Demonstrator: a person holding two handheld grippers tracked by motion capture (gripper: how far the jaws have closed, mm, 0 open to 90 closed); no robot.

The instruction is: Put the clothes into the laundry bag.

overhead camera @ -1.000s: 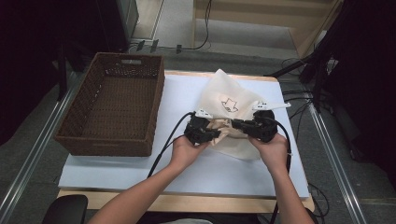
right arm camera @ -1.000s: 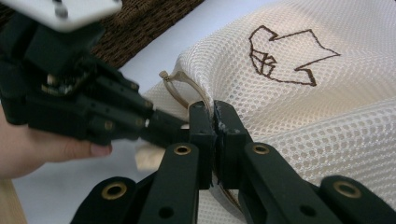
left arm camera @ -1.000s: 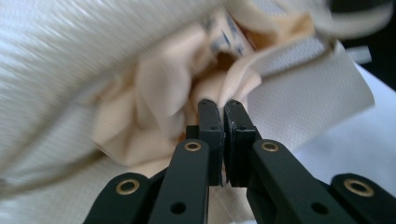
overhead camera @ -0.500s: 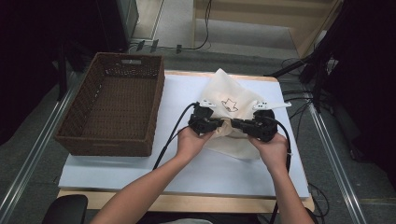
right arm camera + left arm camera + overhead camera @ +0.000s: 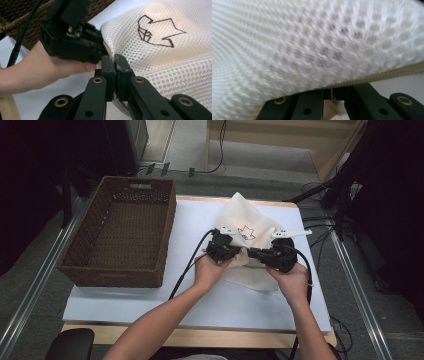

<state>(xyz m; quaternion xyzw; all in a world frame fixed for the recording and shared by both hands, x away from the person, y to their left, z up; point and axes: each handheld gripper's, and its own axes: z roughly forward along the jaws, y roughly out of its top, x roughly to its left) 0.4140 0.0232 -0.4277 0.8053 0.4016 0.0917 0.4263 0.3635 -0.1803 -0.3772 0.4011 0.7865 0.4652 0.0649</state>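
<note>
— Where's the mesh bag [image 5: 243, 227] sitting?

— On the white mat [image 5: 150, 295] that covers the table, right of the middle, with the brown wicker basket [image 5: 120, 240] well off to its left. It's a cream net bag with a dark outline drawing [image 5: 156, 28] stitched on it, and its top rises toward the far edge.

— And the two tools?

— Both are at the bag's near edge, facing each other, almost touching. The left gripper [image 5: 223, 251] is in the person's left hand [image 5: 210, 270], the right gripper [image 5: 272, 257] in the right hand [image 5: 292, 279].

— Are they gripping anything?

— The right one, yes: in the right gripper view its jaws are pressed together with a fold of the net pinched between them, next to the zip edge. The left one looks the same; in its own view the jaws stand close with a beige zip pull [image 5: 329, 106] between them, just under the zip [image 5: 387, 74], and the net looms right over the camera.
</note>
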